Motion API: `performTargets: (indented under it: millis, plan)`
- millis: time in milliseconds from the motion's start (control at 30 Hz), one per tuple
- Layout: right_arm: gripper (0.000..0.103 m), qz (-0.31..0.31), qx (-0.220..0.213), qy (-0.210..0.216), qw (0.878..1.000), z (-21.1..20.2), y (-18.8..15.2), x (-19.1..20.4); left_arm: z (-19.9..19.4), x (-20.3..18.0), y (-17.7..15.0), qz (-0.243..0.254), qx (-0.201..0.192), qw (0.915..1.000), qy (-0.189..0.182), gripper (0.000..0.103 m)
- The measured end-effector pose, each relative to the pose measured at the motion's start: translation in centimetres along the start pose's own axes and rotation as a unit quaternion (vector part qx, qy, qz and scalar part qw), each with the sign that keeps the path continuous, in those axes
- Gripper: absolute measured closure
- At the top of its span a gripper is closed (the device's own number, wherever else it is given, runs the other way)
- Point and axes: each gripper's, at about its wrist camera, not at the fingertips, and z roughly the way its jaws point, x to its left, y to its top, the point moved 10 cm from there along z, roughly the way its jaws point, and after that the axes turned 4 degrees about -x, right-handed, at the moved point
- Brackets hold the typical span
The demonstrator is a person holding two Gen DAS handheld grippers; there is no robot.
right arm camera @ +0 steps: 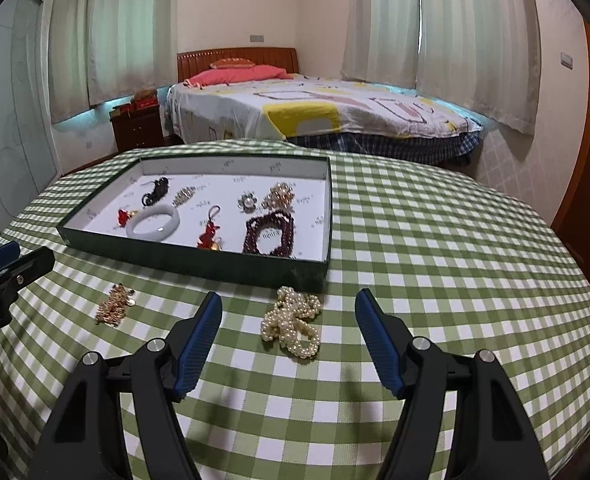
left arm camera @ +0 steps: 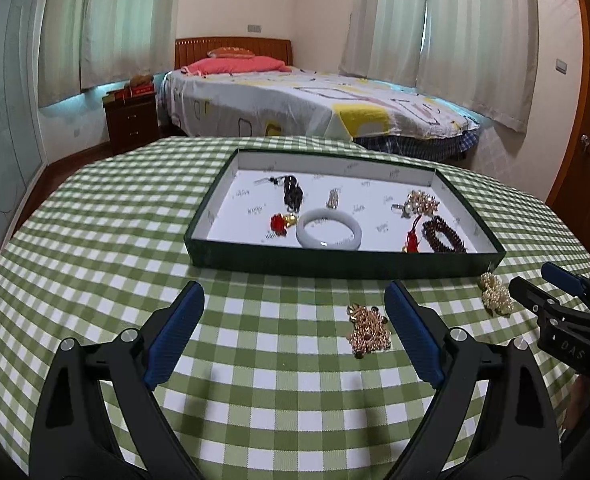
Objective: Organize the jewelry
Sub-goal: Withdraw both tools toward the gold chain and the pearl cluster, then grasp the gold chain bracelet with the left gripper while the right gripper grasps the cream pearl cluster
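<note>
Two loose pieces lie on the checked tablecloth (left arm camera: 95,240) just before the green tray (left arm camera: 335,264): a gold bead cluster (left arm camera: 368,330) and a pearl strand (right arm camera: 293,323). My left tongs (left arm camera: 295,312) gape wide and empty by the cluster; my right tongs (right arm camera: 289,320) stand open, empty, framing the pearls.

Soft daylight came through the curtains (left arm camera: 107,32) at eleven and one o'clock (pale green tint); both views were sharp, corners dark, edges heavily bowed.
</note>
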Motion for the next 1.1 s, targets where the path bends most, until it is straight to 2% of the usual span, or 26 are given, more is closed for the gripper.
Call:
performTargets:
  millis: [233, 500, 600, 633, 667, 867, 967, 1100]
  plan:
    - [0.036, 0.009, 0.053, 0.001, 0.999, 2.7, -0.9, -0.4, 0.7, 0.1, -0.6, -0.004, 0.009, 0.9999, 0.0, 0.014]
    - [0.037, 0.009, 0.088, -0.002, 0.996, 4.7, -1.7, -0.8, 1.5, -0.6, -1.4, 0.0, 0.026, 0.9996, -0.007, 0.014]
    - [0.061, 0.014, 0.096, 0.007, 0.995, 5.0, -2.2, -0.8, 1.8, -1.1, -1.8, 0.004, 0.034, 0.9993, -0.012, 0.014]
    - [0.073, 0.015, 0.096, 0.01, 0.995, 4.8, -2.2, -0.7, 1.9, -1.3, -1.9, 0.003, 0.036, 0.9992, -0.015, 0.014]
    - [0.08, 0.014, 0.097, 0.015, 0.995, 4.7, -2.2, -0.6, 1.9, -1.5, -2.0, 0.004, 0.037, 0.9992, -0.018, 0.014]
    - [0.082, 0.019, 0.091, 0.035, 0.995, 3.5, -2.8, 0.3, 2.6, -3.1, -2.6, 0.013, 0.054, 0.9979, -0.035, 0.014]
    - [0.082, 0.024, 0.084, 0.041, 0.995, 2.8, -2.9, 0.5, 3.1, -3.8, -3.0, 0.02, 0.064, 0.997, -0.037, 0.022]
    - [0.082, 0.03, 0.079, 0.052, 0.995, 2.3, -2.8, 0.5, 4.3, -4.5, -4.0, 0.028, 0.091, 0.9947, -0.039, 0.043]
